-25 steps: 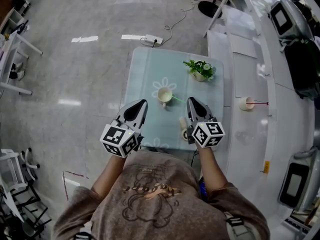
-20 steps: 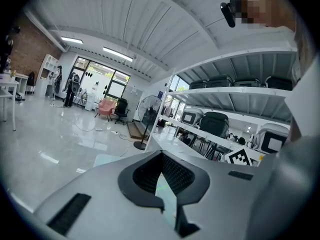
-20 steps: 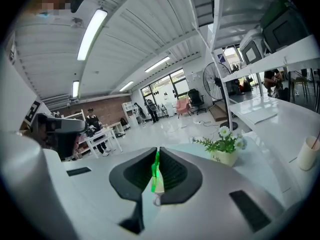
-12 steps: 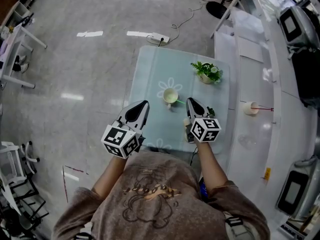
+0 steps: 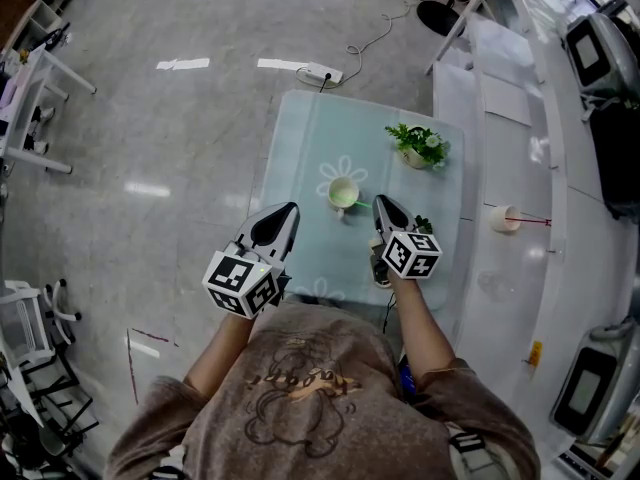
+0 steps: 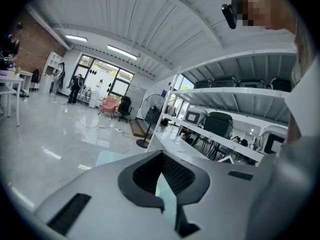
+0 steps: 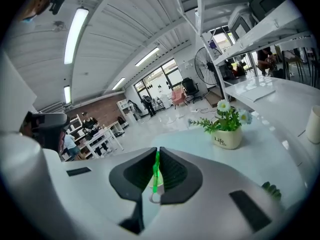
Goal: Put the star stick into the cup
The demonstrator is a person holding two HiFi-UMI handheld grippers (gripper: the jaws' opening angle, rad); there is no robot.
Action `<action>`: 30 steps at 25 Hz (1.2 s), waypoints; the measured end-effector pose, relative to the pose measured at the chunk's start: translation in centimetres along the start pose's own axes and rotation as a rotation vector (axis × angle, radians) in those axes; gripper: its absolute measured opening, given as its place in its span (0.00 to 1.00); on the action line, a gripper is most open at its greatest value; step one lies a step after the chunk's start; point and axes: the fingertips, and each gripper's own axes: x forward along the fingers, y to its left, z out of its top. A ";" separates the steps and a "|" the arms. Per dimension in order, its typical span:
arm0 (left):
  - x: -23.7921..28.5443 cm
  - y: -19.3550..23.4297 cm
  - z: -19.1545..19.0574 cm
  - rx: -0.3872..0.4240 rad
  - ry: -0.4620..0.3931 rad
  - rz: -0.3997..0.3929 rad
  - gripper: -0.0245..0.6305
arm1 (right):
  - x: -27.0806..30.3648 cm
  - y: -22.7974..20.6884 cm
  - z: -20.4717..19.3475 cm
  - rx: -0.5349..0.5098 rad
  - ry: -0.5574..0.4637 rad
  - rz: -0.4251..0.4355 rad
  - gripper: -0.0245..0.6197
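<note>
Here, a person stands at a small pale green bench point(image 5: 300, 148) and holds a hand-held gripper in each hand. The right hand-held gripper point(image 5: 381, 204) is over the near right part of the bench, and the right gripper view shows its jaws drawn almost together on the thin green star stick point(image 7: 155, 173), which runs straight along the narrow gap between the pads. From above, the star stick point(image 5: 360, 204) reaches from those jaws to the rim of the white cup point(image 5: 343, 193), which stands upright near the middle of the bench. Whether its far end is already inside the cup cannot be told. The left hand-held gripper point(image 5: 288, 211) hangs over the near left edge of the bench, apart from the cup. In the left gripper view its jaws meet at the tips point(image 6: 161, 156) with nothing between them, and only a sliver of the bench surface shows behind. A small potted plant point(image 5: 420, 145) stands at the far right corner of the bench, well apart from the cup, and the right gripper view shows it upright in a cream pot point(image 7: 226, 135). A second cup point(image 5: 497, 218) with a red stick point(image 5: 530, 220) sits on the long white side bench to the right.
</note>
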 end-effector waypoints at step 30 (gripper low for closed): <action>2.1 -2.8 0.5 -0.008 -0.001 -0.124 0.07 | -5.0 -0.1 6.1 -0.115 -0.100 -0.050 0.23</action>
